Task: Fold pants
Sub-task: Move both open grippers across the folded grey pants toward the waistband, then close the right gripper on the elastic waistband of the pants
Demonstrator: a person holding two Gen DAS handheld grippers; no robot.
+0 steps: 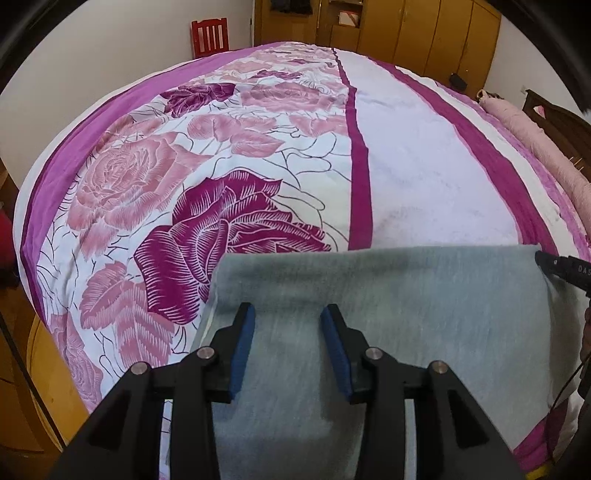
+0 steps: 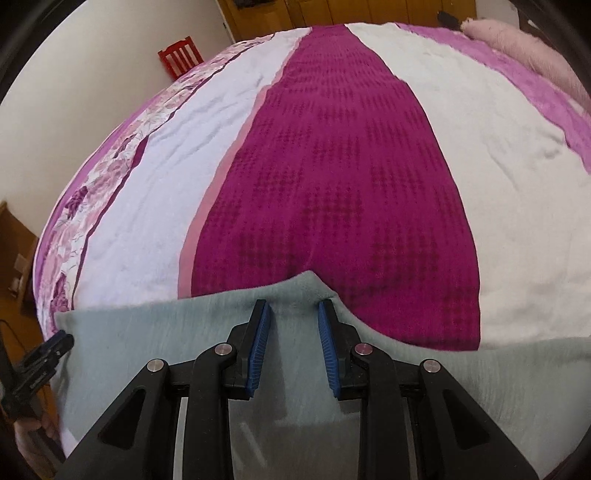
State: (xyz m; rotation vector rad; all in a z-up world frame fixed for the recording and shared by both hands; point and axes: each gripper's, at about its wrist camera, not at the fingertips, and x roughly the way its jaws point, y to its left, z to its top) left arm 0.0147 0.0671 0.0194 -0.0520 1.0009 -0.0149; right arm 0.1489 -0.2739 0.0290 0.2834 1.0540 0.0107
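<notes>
Bedroom with wooden wardrobes [image 1: 424, 29] along the far wall and a red chair [image 1: 209, 37] against the white wall. Bed cover [image 1: 258, 155] is pink-and-purple floral with white and magenta stripes. Pants [image 1: 424, 314], grey-green, lie flat at the near edge of the bed, far edge folded straight. Left gripper [image 1: 288, 321] hangs over the pants, jaws partly apart, nothing pinched between the blue pads [image 1: 243, 347]. Right gripper [image 2: 293, 314] sits at the pants' far edge where the cloth peaks up; jaws narrow, pads either side of the cloth, can't tell if they press it. Rolled pink blanket [image 1: 546, 147] lies along the bed's right side.
</notes>
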